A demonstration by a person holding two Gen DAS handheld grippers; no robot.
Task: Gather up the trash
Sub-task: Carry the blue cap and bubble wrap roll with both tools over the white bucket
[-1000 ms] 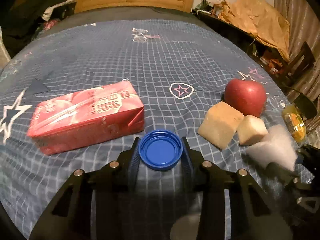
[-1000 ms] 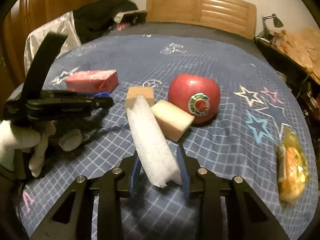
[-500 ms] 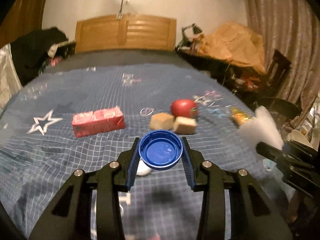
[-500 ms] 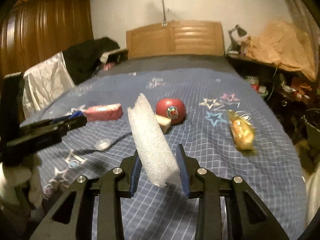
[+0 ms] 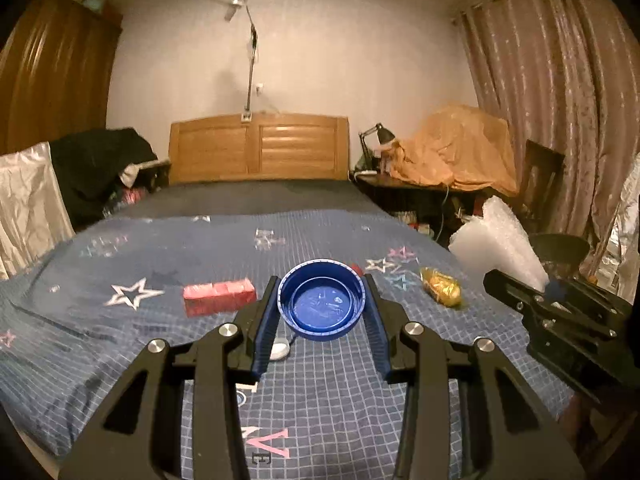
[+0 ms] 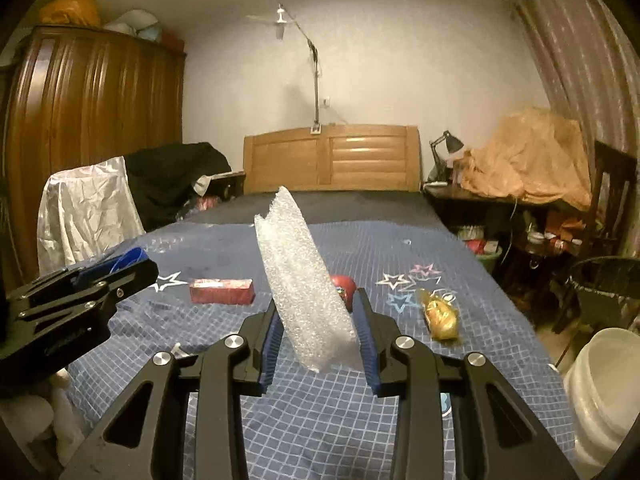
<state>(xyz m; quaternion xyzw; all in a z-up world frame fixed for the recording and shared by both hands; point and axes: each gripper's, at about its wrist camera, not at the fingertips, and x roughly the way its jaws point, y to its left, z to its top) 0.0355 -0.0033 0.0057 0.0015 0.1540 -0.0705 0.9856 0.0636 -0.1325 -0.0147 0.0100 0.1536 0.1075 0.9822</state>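
My left gripper point(image 5: 322, 322) is shut on a round blue bottle cap point(image 5: 322, 306), held above the near part of the bed point(image 5: 336, 400). My right gripper point(image 6: 320, 344) is shut on a long roll of white bubble wrap point(image 6: 300, 276) that stands up between its pads. The left wrist view shows the same bubble wrap point(image 5: 496, 246) at the right, in the right gripper point(image 5: 552, 304). On the blue star bedspread lie a red carton point(image 5: 219, 297), a red apple point(image 6: 343, 285) and a yellow wrapped snack point(image 5: 441, 291).
A black-lined bin point(image 6: 608, 284) and a white bucket point(image 6: 604, 392) stand on the floor right of the bed. A cluttered desk point(image 6: 520, 216) sits at the back right, a draped chair point(image 6: 84, 216) at the left. A small white item point(image 5: 280, 350) lies on the bedspread under the cap.
Both grippers have pulled back and risen from the bedspread, tilting up, each keeping its load. The carton, apple and snack now look small and far; the room's walls have come into view.
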